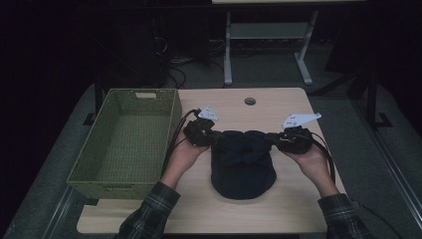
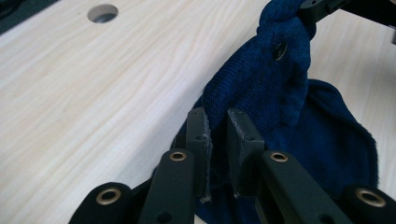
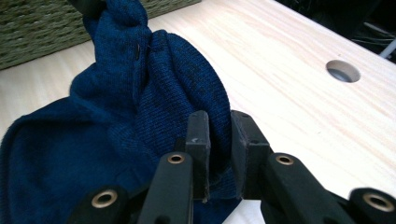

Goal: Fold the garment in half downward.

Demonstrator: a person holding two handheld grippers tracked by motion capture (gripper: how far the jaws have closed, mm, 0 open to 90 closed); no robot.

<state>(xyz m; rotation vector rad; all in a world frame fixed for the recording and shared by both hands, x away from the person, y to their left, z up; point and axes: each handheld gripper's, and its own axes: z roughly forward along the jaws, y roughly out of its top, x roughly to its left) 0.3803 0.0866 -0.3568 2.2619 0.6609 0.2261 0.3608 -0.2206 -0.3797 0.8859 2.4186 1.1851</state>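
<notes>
Your only obstacle is the basket [image 1: 130,141] along the worktop [image 1: 293,199] left edge; its wall stands just beside your left gripper [image 1: 215,138]. Far edge is bare except a cable hole [image 1: 250,101]. The near edge and right edge are open to pass.

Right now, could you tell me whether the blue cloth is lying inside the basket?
No, the cloth lies on the table beside the basket, pinched by both grippers.
</notes>
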